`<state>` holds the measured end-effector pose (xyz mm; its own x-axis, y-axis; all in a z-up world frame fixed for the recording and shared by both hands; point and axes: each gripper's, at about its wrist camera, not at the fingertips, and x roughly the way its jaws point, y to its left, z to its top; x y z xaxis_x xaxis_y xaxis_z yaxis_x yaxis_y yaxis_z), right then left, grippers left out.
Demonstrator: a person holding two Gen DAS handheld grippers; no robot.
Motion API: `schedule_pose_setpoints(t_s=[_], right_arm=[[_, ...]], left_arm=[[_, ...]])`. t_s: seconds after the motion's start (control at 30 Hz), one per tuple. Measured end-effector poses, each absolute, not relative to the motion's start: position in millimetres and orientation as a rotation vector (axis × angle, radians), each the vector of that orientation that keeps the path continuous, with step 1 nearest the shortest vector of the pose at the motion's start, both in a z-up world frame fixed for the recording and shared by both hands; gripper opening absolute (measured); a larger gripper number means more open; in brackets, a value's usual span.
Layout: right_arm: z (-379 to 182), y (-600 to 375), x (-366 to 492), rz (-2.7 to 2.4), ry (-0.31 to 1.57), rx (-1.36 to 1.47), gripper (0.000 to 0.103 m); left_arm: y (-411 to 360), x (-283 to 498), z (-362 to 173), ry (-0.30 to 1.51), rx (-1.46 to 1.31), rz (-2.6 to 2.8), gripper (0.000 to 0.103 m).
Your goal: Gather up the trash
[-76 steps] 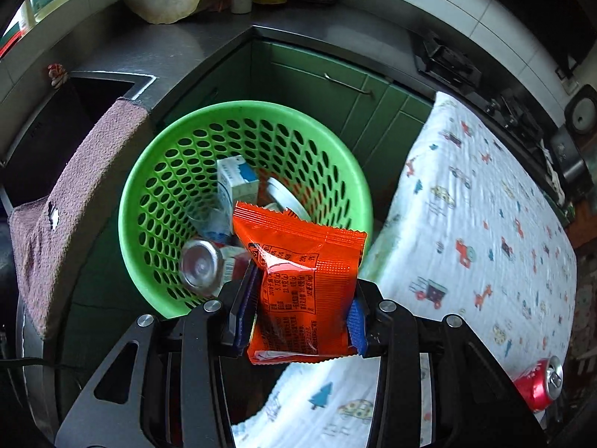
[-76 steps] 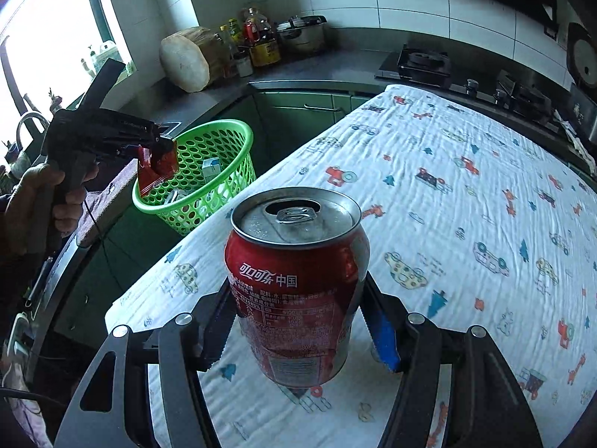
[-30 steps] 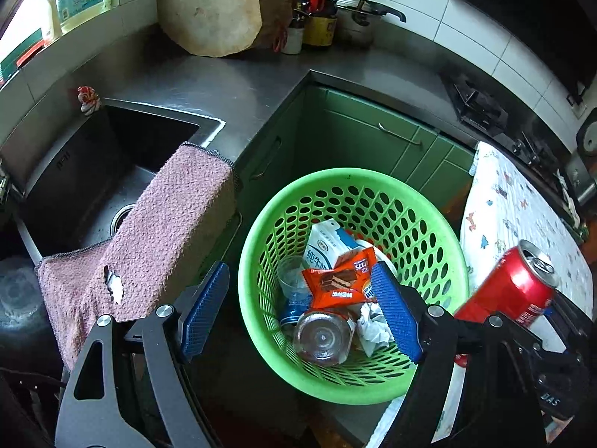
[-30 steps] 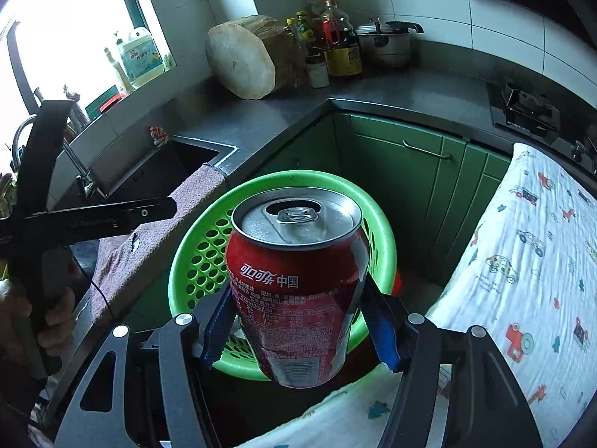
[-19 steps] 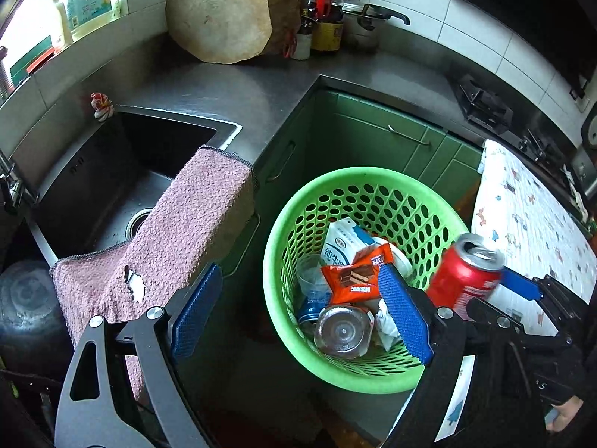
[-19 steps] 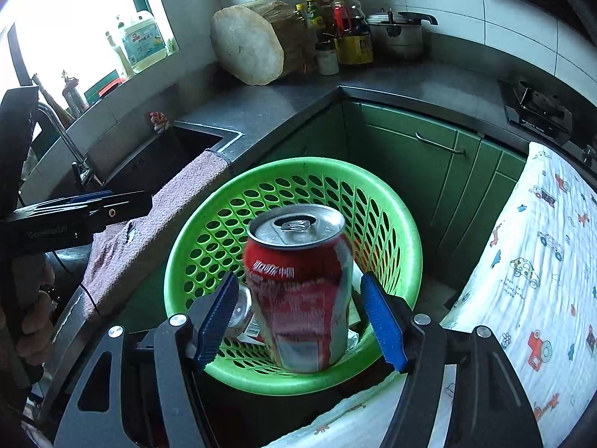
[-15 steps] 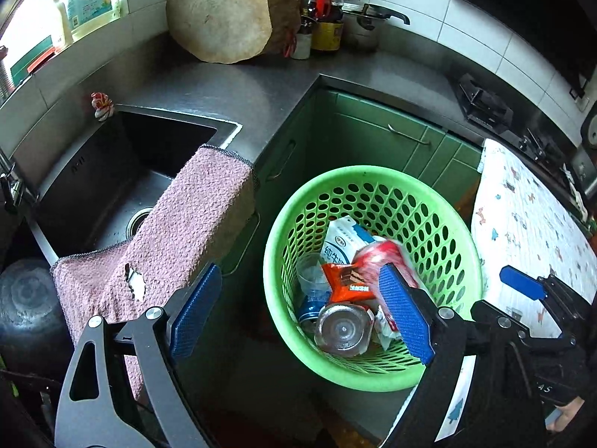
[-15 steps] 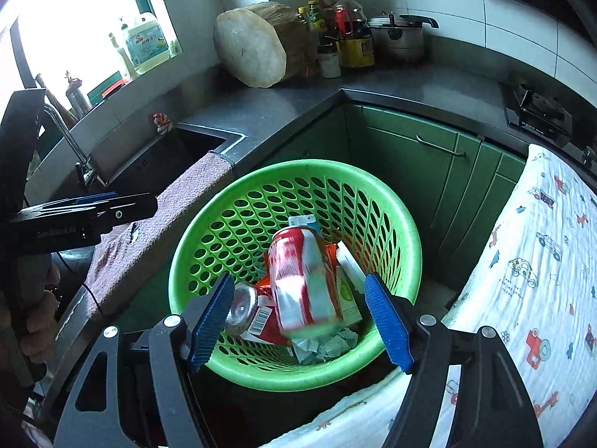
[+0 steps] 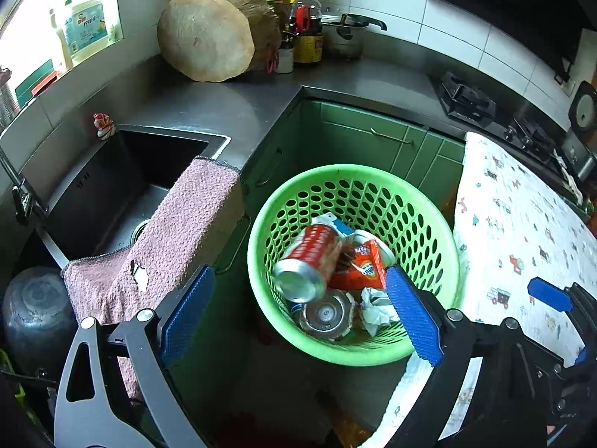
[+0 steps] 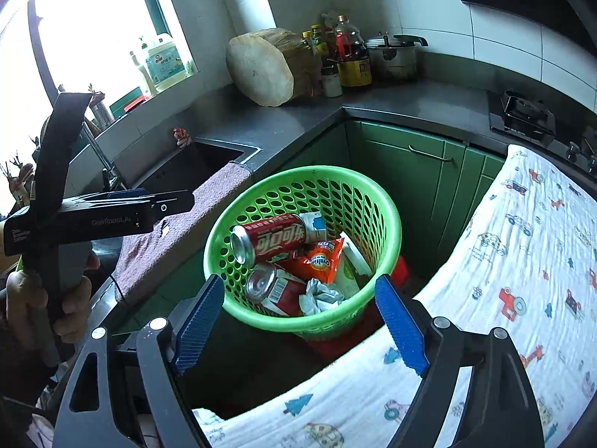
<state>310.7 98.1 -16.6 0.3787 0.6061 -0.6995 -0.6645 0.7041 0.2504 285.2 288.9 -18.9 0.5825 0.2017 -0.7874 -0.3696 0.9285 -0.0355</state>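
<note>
Trash: red can [image 10: 269, 238] lies on its side atop wrappers in basket [image 10: 388, 211]. Light, thin-walled, slick; grip mid-body, gently. Probably empty, can't confirm. Left gripper [image 9: 298, 311] & right gripper [image 10: 300, 323] both spread, empty.

Pink towel [image 9: 179, 239] over sink [image 9: 112, 171] edge

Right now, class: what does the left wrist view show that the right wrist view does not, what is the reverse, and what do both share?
Only the left wrist view shows down into the sink basin to its drain.

Only the right wrist view shows the person's left hand gripping the left gripper's handle.

Both show the green basket holding the red can, and the pink towel.
</note>
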Motion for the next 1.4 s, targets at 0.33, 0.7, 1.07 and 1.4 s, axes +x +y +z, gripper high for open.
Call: schedule_pose_setpoints(t_s=[0.33, 0.7, 1.07, 1.4], right_arm=[[0.4, 40.5, 252.8, 0.795, 0.834, -0.086, 0.086], [11.3, -13.4, 184.9, 0.734, 0.787, -0.094, 0.086], [10.6, -68.2, 134.3, 0.647, 0.786, -0.05, 0.087], [12.0, -106.2, 97.9, 0.562, 0.766, -0.039, 0.091]], left_arm=[[237.8, 244.3, -5.9, 0.865, -0.179, 0.316, 0.095], [190.2, 190.7, 7.2, 0.834, -0.159, 0.306, 0.097], [132.5, 148.1, 16.8, 0.802, -0.057, 0.281, 0.098], [81.1, 115.2, 18.1, 0.779, 0.013, 0.232, 0.098]])
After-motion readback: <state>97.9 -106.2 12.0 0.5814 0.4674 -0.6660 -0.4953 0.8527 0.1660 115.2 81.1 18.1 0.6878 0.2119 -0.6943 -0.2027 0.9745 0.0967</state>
